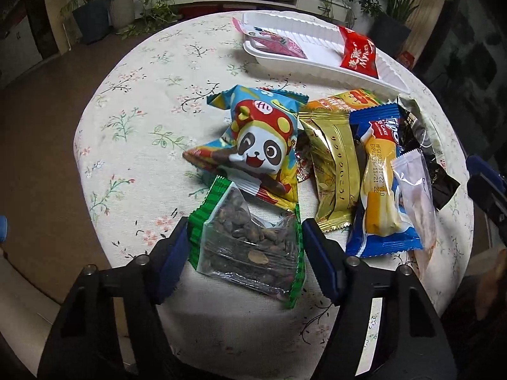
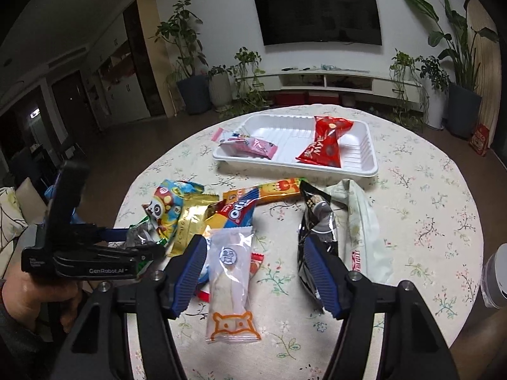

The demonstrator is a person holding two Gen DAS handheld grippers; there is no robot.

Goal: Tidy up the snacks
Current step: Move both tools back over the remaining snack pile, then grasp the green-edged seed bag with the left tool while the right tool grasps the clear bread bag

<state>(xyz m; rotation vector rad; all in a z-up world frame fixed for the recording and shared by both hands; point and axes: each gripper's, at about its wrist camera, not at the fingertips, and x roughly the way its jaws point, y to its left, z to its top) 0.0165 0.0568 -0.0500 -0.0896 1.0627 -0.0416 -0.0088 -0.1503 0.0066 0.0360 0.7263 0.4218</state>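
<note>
Blue-padded left gripper [image 1: 244, 243] fingers straddle the seed packet [image 1: 250, 247] wide; right gripper [image 2: 256, 272] fingers likewise around the clear packet [image 2: 229, 281].

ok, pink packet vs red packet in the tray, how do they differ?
The pink packet lies flat at the white tray's left end, overhanging the rim; the red packet is twisted, partly upright, right of centre. The red one looks bigger. Both are sealed snacks already in the tray.
</note>
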